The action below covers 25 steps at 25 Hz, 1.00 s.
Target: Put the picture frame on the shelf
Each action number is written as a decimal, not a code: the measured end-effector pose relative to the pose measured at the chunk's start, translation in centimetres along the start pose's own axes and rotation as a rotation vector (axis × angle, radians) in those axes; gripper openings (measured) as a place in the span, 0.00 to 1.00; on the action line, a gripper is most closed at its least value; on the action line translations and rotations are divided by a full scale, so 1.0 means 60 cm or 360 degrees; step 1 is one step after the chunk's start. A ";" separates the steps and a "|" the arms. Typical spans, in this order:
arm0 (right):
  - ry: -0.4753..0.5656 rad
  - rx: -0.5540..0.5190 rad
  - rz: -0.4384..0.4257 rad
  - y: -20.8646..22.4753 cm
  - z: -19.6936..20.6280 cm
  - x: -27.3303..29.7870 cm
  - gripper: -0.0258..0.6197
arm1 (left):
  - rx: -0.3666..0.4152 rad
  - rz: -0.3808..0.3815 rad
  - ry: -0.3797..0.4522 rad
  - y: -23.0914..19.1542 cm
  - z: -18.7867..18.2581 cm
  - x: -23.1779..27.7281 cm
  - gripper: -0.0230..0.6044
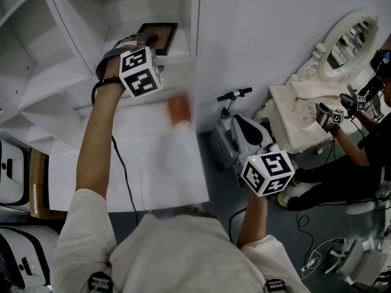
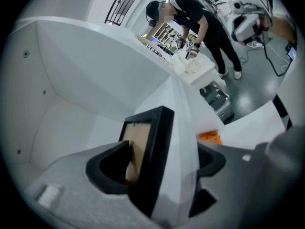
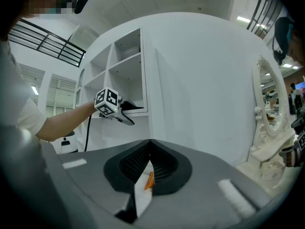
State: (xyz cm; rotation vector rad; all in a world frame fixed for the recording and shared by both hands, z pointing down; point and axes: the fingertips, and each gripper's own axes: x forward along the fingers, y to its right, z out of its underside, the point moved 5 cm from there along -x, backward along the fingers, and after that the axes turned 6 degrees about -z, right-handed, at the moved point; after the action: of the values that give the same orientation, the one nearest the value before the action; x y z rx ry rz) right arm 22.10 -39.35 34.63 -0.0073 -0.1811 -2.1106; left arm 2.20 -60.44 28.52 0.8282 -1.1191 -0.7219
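Your left tongs (image 2: pixel 163 149) stand wide open around the picture frame (image 2: pixel 153 161), with a clear gap between the frame's black edge and one jaw, so nothing is clamped. The frame stands upright on the shelf (image 2: pixel 71 94), inside a white compartment and close to its side wall. Your right tongs (image 3: pixel 150 141) are closed tip to tip and empty, well away from the shelf, off to the side of the bench (image 1: pixel 153 163).

Ornate mirror (image 1: pixel 348 38), orange object (image 1: pixel 178 110), white table (image 1: pixel 174 179)
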 end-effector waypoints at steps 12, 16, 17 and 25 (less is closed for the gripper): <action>0.0003 -0.0021 0.0014 -0.027 0.001 -0.022 0.05 | 0.0031 0.0047 -0.0010 0.013 0.000 0.002 0.74; -0.0001 -0.0030 0.0019 -0.041 0.001 -0.039 0.05 | 0.0047 -0.0081 0.0041 0.014 -0.002 -0.007 0.75; -0.0002 -0.0031 0.0023 -0.044 0.001 -0.045 0.05 | 0.0053 -0.0118 0.0052 0.016 -0.004 -0.012 0.75; -0.0022 -0.0049 0.0044 -0.081 0.005 -0.073 0.05 | 0.0046 -0.0302 0.0075 0.041 -0.005 -0.061 0.75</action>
State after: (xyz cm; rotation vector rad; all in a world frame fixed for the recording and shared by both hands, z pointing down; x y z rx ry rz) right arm 20.18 -33.11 33.99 -0.0429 -0.1559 -2.0862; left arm 1.65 -56.05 28.84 0.9804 -1.0197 -0.8407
